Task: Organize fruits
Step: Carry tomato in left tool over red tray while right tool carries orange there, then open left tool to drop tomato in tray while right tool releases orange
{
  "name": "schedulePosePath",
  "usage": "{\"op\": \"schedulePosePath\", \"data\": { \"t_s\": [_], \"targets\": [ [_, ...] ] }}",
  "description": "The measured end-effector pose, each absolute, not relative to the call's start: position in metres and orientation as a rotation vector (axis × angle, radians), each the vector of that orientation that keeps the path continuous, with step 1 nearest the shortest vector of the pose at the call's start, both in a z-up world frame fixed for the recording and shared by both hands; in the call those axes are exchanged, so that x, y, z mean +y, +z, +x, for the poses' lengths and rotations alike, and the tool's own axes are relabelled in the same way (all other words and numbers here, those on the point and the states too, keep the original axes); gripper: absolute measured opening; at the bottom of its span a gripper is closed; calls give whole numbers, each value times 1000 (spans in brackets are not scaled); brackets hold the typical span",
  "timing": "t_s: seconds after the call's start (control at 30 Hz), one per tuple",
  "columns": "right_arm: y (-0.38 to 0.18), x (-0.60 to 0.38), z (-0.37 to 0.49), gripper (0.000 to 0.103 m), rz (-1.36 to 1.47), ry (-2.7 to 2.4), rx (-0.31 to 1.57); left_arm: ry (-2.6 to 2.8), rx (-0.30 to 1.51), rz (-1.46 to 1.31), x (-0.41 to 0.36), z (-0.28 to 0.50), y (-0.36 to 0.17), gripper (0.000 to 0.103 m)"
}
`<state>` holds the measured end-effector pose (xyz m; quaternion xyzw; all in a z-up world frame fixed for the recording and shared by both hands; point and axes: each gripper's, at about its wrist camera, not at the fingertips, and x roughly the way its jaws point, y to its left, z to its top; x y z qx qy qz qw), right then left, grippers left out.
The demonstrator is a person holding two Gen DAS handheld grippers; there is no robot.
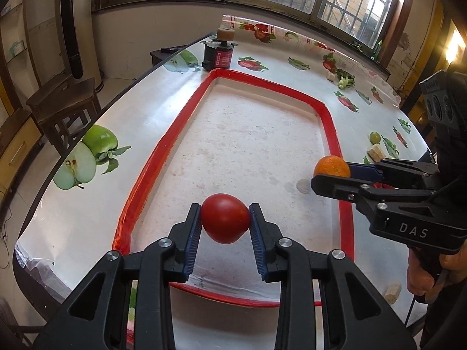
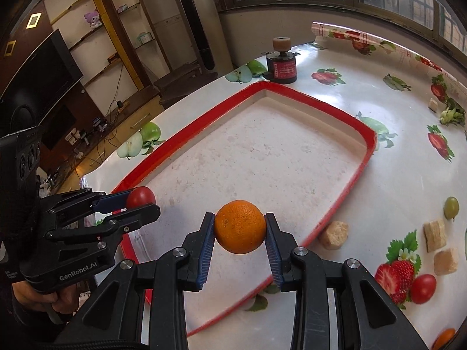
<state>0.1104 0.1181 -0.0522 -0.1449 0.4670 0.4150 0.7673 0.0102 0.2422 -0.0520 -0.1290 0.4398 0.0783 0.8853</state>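
Note:
My left gripper [image 1: 224, 218] is shut on a red tomato [image 1: 225, 218], held just above the near end of the white tray with a red rim [image 1: 186, 122]. My right gripper [image 2: 240, 227] is shut on an orange [image 2: 240, 226], over the tray's [image 2: 366, 134] near right part. In the left wrist view the right gripper [image 1: 331, 175] with the orange [image 1: 331, 166] hangs by the tray's right rim. In the right wrist view the left gripper [image 2: 140, 201] with the tomato [image 2: 140, 196] is at the tray's left rim. The tray holds nothing else.
On the fruit-print tablecloth right of the tray lie a green grape [image 2: 451, 207], a second tomato [image 2: 423, 288], several tan cubes [image 2: 334, 234] and a green vegetable piece [image 2: 451, 114]. A black and red jar [image 2: 281, 68] stands beyond the tray. A wooden stool [image 1: 62, 105] stands off the table's left edge.

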Motion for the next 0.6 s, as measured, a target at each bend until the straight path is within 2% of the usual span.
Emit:
{"op": "schedulePosePath", "data": {
  "t_s": [0.43, 0.5, 0.57, 0.6],
  "targets": [
    [-90, 143, 127, 36, -372, 901, 1087, 176, 983, -284, 252, 17, -75, 31],
    [-89, 143, 127, 36, -370, 904, 1078, 189, 993, -279, 251, 18, -75, 35],
    [-87, 143, 126, 43, -372, 902, 1073, 214, 1001, -271, 251, 17, -74, 55],
    [-85, 143, 125, 45, -374, 901, 1067, 221, 993, -269, 250, 15, -72, 58]
  ]
}}
